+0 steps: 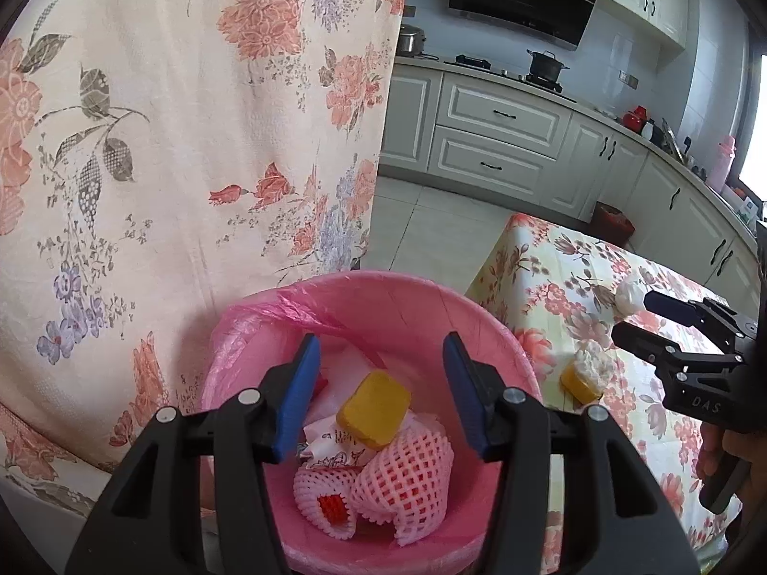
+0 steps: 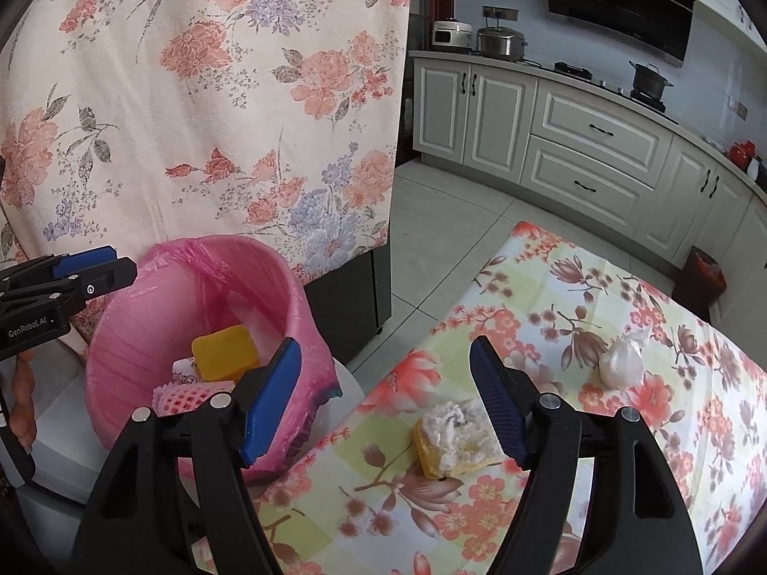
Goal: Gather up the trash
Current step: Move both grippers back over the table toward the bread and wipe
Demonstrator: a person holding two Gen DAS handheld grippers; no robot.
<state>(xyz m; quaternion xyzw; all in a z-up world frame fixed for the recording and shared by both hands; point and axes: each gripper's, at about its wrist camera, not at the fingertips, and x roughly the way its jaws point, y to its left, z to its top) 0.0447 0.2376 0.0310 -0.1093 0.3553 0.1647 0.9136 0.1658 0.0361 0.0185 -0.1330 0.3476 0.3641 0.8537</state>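
There are two yellow sponges: one (image 2: pixel 224 352) in the pink bin (image 2: pixel 144 383) at nine o'clock, one (image 2: pixel 455 441) on the table (image 2: pixel 623 455). One white paper ball (image 2: pixel 621 366) sits at three o'clock. Two pink foam nets (image 1: pixel 402 479) lie in the one bin.

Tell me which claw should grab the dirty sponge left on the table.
Right. The right claw is open over the table, with the sponge just ahead by its right finger. The left claw hangs open and empty over the pink bin.
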